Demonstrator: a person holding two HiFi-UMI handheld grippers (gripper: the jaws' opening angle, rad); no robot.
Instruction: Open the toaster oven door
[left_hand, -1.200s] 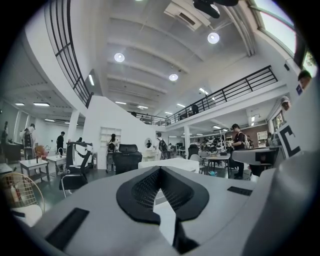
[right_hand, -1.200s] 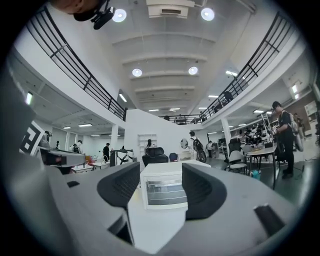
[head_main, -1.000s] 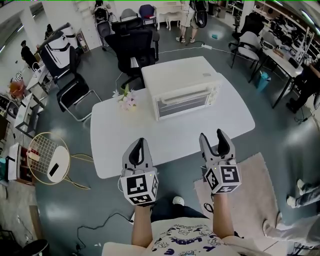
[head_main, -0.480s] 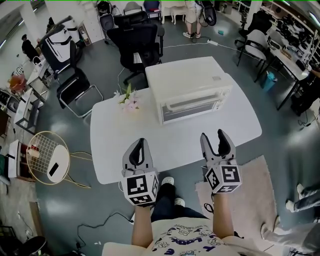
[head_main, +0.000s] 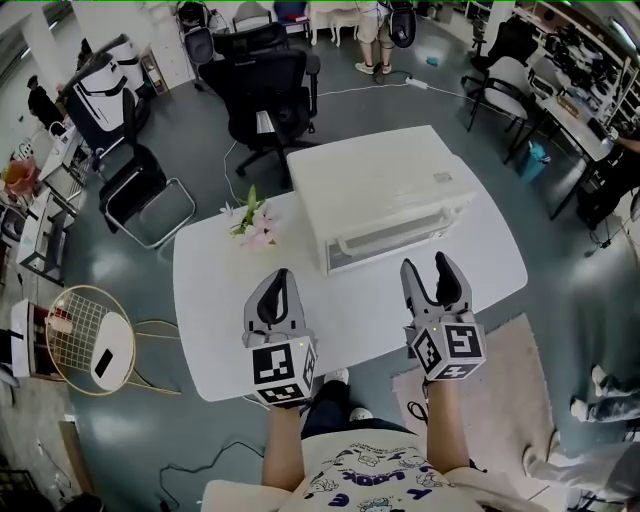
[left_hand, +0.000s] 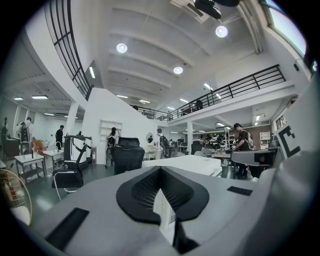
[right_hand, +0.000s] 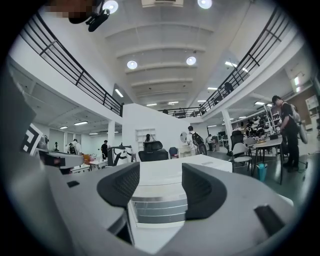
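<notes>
1. While the right gripper (head_main: 430, 272) hangs with its jaws spread and nothing between them, it touches nothing; in its own view the toaster oven (right_hand: 167, 172) sits framed in the gap, ahead and apart.
2. Left gripper (head_main: 278, 278): jaws pressed together, empty, level with the right one and off to its left, over the white table (head_main: 215, 290).
3. Door (head_main: 395, 240) is closed. Its handle (head_main: 398, 228) runs along the oven front, ahead of the right gripper and a little to its left.
4. Risk, slip: the handle looks smooth and slim. A grip taken off-centre or shallow could slide off as the door swings down, I judge.
5. Risk, drag: the oven looks light and nothing braces it. A straight pull may haul the whole box toward the near table edge instead of turning the hinge. The left gripper is not placed to steady it.
6. Risk, collision: the falling door sweeps the space in front of the oven, where both grippers now wait.
7. Risk, bystander: a small bunch of flowers (head_main: 250, 222) lies ahead of the left gripper, just beside the oven. A shifting oven could knock it.
</notes>
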